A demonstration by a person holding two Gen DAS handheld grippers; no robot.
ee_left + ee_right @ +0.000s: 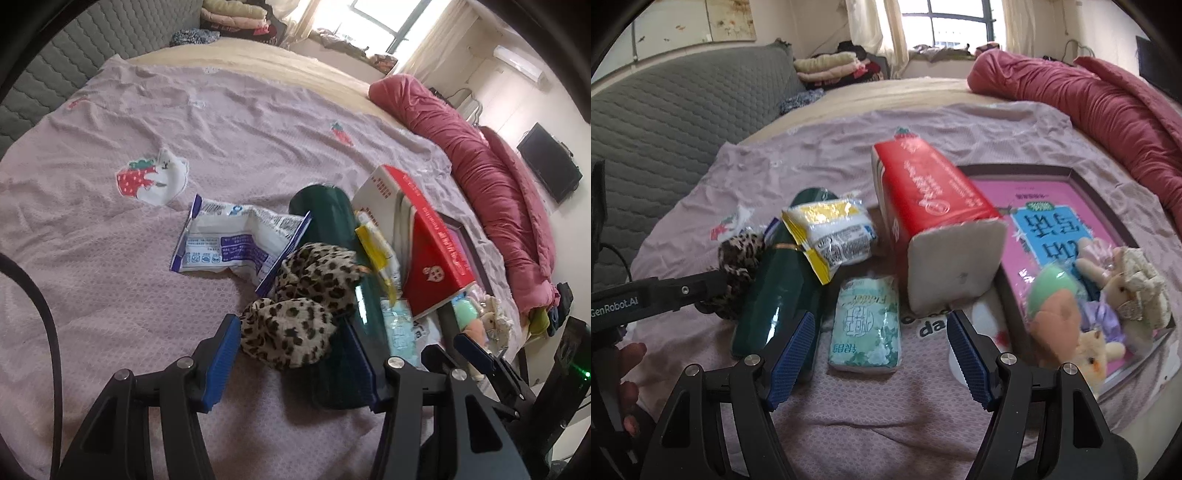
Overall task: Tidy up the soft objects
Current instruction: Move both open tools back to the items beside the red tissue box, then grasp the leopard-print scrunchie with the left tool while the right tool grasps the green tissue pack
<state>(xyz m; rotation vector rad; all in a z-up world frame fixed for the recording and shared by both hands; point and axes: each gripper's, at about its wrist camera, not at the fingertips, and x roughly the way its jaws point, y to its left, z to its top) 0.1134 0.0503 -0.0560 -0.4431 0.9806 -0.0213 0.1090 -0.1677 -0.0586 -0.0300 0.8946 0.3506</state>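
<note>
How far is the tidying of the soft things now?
Done, it seems: small plush toys already lie in the pink tray. In hand: the open left gripper straddles the leopard-print scrunchie, not yet closed on it. Left: the small tissue packet, red tissue pack and yellow pouch remain on the bedspread. The right gripper is open, empty.

The left gripper [291, 363] has its jaws spread around a leopard-print scrunchie [295, 306] lying on the bed [110, 258], beside a dark green bottle [332, 221].

scrunchie [295, 314] left of bottle [343, 280].
</note>
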